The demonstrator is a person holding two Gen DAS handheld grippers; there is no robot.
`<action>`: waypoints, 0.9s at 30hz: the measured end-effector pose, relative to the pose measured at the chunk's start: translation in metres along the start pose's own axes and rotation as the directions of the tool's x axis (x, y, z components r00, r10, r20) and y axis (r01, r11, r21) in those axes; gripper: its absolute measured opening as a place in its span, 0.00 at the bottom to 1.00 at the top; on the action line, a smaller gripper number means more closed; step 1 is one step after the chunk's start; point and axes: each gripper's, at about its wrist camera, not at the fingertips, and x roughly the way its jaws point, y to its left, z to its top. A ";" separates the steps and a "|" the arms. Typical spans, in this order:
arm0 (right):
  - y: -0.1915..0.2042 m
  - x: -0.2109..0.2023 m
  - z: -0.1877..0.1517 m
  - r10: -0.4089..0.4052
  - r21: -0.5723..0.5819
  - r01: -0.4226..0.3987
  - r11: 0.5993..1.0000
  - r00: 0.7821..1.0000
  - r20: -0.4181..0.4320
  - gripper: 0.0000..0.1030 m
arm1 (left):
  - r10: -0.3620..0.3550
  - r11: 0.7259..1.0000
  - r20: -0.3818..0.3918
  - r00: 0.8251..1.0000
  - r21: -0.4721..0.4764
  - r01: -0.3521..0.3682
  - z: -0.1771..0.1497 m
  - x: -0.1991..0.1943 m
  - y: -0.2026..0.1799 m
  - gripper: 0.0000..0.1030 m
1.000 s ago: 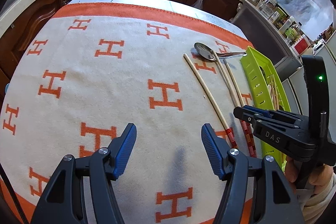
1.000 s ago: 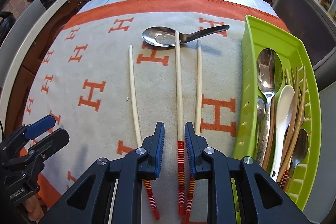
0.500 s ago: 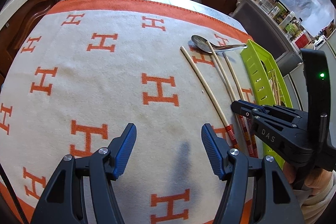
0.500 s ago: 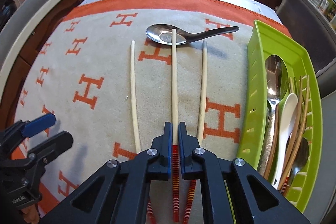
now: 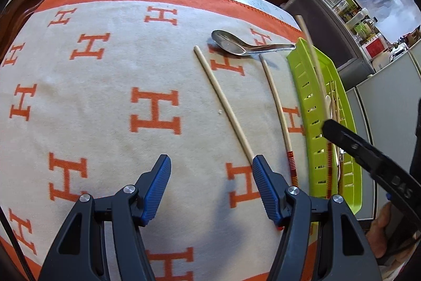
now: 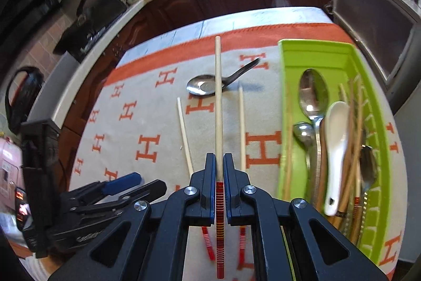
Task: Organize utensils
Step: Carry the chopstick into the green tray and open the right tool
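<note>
My right gripper (image 6: 219, 162) is shut on a wooden chopstick (image 6: 218, 102) with a red-striped end, lifted off the cloth and pointing away from me. In the left wrist view that chopstick (image 5: 314, 65) hangs blurred over the green tray (image 5: 307, 86), held by the right gripper (image 5: 327, 127). Two more chopsticks (image 6: 184, 133) (image 6: 242, 123) lie on the cloth, with a metal spoon (image 6: 204, 84) beyond them. My left gripper (image 5: 210, 167) hovers open over the cloth, its right finger beside one lying chopstick (image 5: 223, 107).
The green tray (image 6: 285, 107) at the right holds several spoons and chopsticks. An orange-patterned cloth (image 5: 105, 96) covers the table. Dark cabinets and a cluttered counter ring the far side. A person's hand (image 5: 379, 225) grips the right tool.
The right gripper closed on the middle chopstick and lifted it off the cloth, tip raised. The left gripper shifted right toward the lying chopsticks, staying open.
</note>
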 end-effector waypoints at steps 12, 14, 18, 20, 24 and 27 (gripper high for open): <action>-0.093 -0.071 0.000 -0.076 0.189 0.051 0.981 0.989 0.128 0.05 | 0.132 0.989 -0.011 0.991 0.061 -0.131 0.007 0.024 -0.054 0.61; -0.110 -0.075 -0.002 -0.092 0.209 0.063 0.976 0.987 0.132 0.05 | 0.160 0.985 -0.016 0.987 0.068 -0.159 0.005 0.029 -0.060 0.61; -0.133 -0.080 -0.006 -0.122 0.220 0.093 0.971 0.985 0.124 0.05 | 0.232 0.969 -0.008 0.973 0.087 -0.230 0.002 0.038 -0.070 0.61; -0.134 -0.075 -0.009 -0.141 0.217 0.113 0.970 0.983 0.120 0.05 | 0.265 0.959 0.000 0.964 0.108 -0.263 0.001 0.041 -0.075 0.61; -0.139 -0.063 -0.013 -0.137 0.214 0.114 0.970 0.986 0.098 0.06 | 0.304 0.945 0.020 0.952 0.122 -0.304 0.001 0.047 -0.085 0.61; -0.143 -0.058 -0.017 -0.134 0.220 0.111 0.969 0.987 0.093 0.06 | 0.308 0.944 0.029 0.951 0.113 -0.309 0.002 0.047 -0.086 0.61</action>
